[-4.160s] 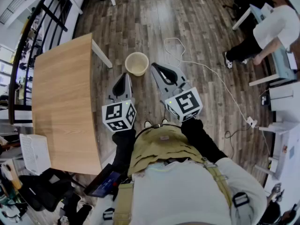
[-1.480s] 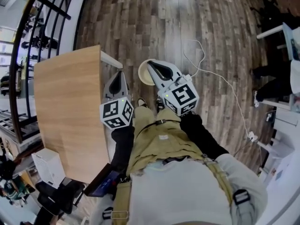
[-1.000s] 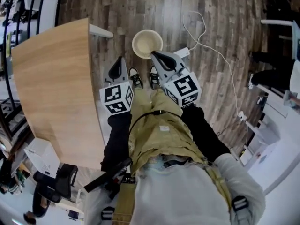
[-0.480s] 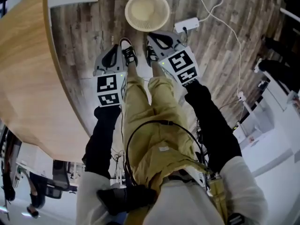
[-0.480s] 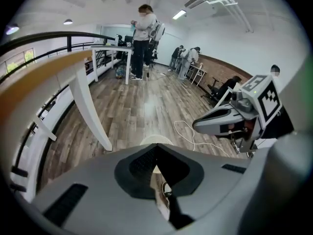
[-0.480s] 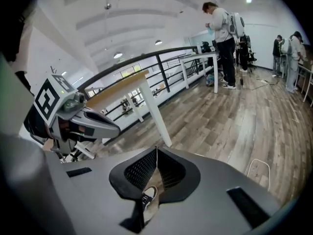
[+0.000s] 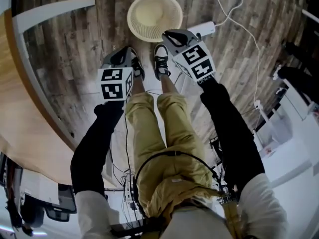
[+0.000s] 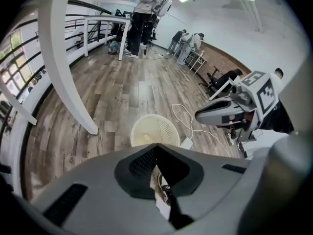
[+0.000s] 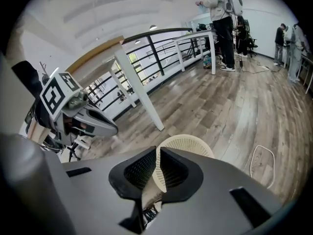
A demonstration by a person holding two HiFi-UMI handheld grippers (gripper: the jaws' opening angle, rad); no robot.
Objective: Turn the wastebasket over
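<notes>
The cream mesh wastebasket (image 7: 153,16) stands upright on the wooden floor, its mouth facing up, just beyond the person's shoes. My left gripper (image 7: 121,58) hangs low to the near left of it, jaws shut with nothing between them. My right gripper (image 7: 172,35) is close to the basket's near right rim, also shut and empty. Neither touches the basket. In the left gripper view the wastebasket (image 8: 154,130) lies straight ahead past my left gripper (image 8: 156,150), with the right gripper (image 8: 222,115) off to the right. In the right gripper view the wastebasket (image 9: 188,143) sits right behind my right gripper (image 9: 158,152).
A wooden table (image 7: 20,113) with a white leg (image 7: 55,8) stands on the left. A white power strip (image 7: 202,29) and its cable (image 7: 254,39) lie on the floor right of the basket. The person's shoes (image 7: 160,61) are between the grippers. People stand far off by a railing (image 8: 102,26).
Both grippers have dropped low toward the floor while staying shut. The view has come down with them, so the basket looks larger and closer. The basket itself has not moved.
</notes>
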